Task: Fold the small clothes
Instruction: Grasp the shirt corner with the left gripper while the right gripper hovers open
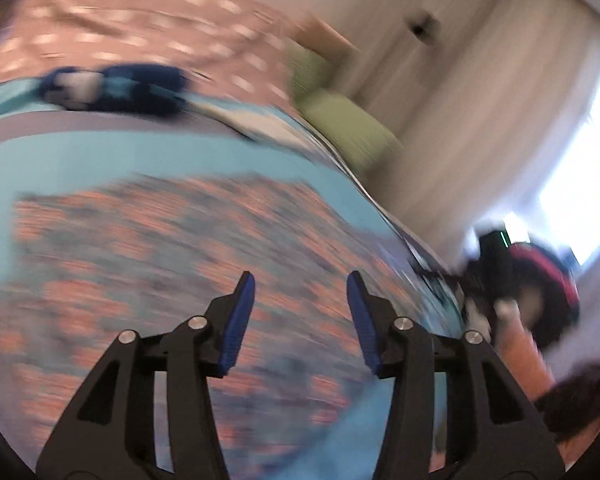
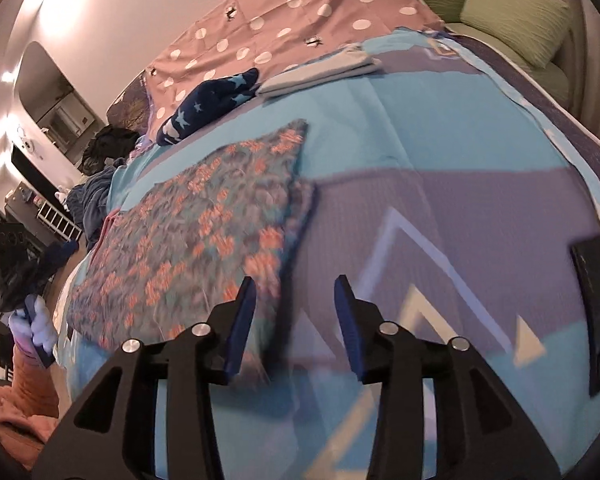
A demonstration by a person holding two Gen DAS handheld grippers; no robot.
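A floral garment [image 2: 204,232] with orange flowers on grey-blue lies flat on the blue and purple bedspread [image 2: 440,128]. In the left wrist view it is blurred [image 1: 148,264] and fills the area under my left gripper [image 1: 300,280], which is open and empty just above it. My right gripper [image 2: 296,284] is open and empty, hovering over the garment's near right edge. A navy star-print garment [image 2: 204,108] lies folded farther back, also in the left wrist view [image 1: 116,88]. A folded pale blue cloth [image 2: 320,70] lies beside it.
A pink polka-dot sheet [image 2: 300,12] covers the far bed. Green pillows [image 2: 516,16] sit at the far right. A dark flat object [image 2: 598,316] lies on the bedspread at right. Dark clothes [image 2: 100,148] and furniture stand off the left edge.
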